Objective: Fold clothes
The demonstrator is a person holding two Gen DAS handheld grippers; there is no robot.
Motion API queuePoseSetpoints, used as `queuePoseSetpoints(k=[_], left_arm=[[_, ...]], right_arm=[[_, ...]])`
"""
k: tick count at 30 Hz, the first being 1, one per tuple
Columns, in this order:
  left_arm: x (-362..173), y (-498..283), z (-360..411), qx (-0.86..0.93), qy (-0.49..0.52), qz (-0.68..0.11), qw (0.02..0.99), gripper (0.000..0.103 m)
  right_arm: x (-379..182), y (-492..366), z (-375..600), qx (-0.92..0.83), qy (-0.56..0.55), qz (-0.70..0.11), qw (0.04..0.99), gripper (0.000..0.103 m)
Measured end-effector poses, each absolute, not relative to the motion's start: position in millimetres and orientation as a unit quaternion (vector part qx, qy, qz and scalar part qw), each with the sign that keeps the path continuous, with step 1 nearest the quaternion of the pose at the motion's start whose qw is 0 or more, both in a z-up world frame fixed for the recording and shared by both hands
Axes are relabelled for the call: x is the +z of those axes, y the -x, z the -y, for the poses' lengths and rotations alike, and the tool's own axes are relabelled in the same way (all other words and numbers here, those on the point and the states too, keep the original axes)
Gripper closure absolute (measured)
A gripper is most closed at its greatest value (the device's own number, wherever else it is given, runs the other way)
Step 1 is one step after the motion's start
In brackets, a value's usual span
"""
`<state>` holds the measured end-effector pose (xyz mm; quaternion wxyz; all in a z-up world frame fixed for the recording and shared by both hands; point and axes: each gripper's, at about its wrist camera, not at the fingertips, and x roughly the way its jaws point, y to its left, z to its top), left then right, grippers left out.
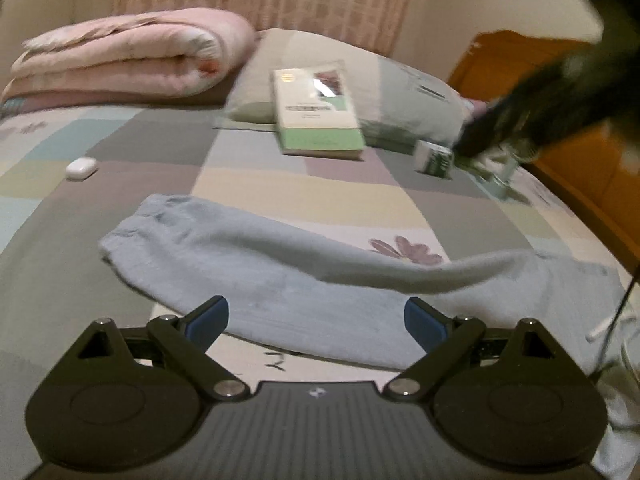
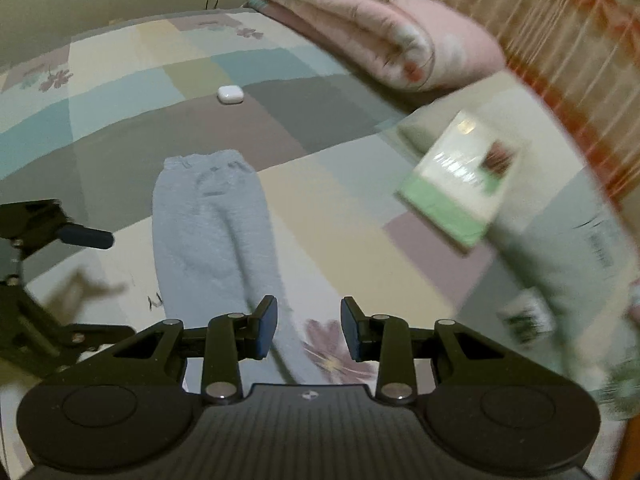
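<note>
The left gripper [image 1: 316, 320] hovers with its blue-padded jaws spread wide and empty just above a pair of light blue sweatpants [image 1: 248, 264] laid out on a patchwork bedsheet [image 1: 140, 184]. The right gripper [image 2: 308, 330], its jaws parted more narrowly and holding nothing, hangs over the leg end of the same trousers, beside a purple flower print [image 2: 332, 350] on the sheet. In the right wrist view the sweatpants lie lengthwise with legs together, the waistband at the far end, pointing toward a small white earbud case [image 2: 230, 94]. A folded pink quilt [image 1: 128, 56] sits at the head of the bed, next to a grey-green pillow [image 1: 400, 96] with a green-and-white book [image 1: 316, 114] resting on its front edge. A small green-and-white box [image 1: 434, 159] lies near the pillow's corner. Both views are blurred.
</note>
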<state>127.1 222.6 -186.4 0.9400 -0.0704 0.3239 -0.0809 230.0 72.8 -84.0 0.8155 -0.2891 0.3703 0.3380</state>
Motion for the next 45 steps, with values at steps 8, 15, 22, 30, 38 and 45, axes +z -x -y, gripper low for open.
queuePoseSetpoints(k=[8, 15, 22, 30, 38, 45], left_arm=[[-201.4, -138.5, -223.4, -0.063, 0.066, -0.336, 0.938, 0.009], [-206.6, -138.5, -211.2, -0.072, 0.048, -0.338, 0.937, 0.009], [-212.9, -142.0, -209.0, -0.07, 0.045, -0.348, 0.934, 0.009], [-215.9, -142.8, -208.4, -0.072, 0.046, -0.352, 0.932, 0.008], [-217.4, -143.4, -211.2, -0.069, 0.05, -0.354, 0.932, 0.008], [-217.2, -141.5, -215.4, -0.067, 0.051, -0.354, 0.931, 0.009]], right_arm=[[-161.2, -270.5, -73.0, 0.337, 0.239, -0.401, 0.817, 0.064], [-207.2, -281.2, -69.7, 0.352, 0.216, -0.409, 0.814, 0.064], [-220.4, -271.2, -70.9, 0.365, 0.235, -0.395, 0.81, 0.064], [-221.8, -279.9, -61.4, 0.384, 0.187, -0.404, 0.809, 0.092], [-205.8, -302.0, -62.5, 0.359, 0.162, -0.378, 0.838, 0.097], [-191.5, -318.9, -81.5, 0.364, 0.153, -0.373, 0.84, 0.094]])
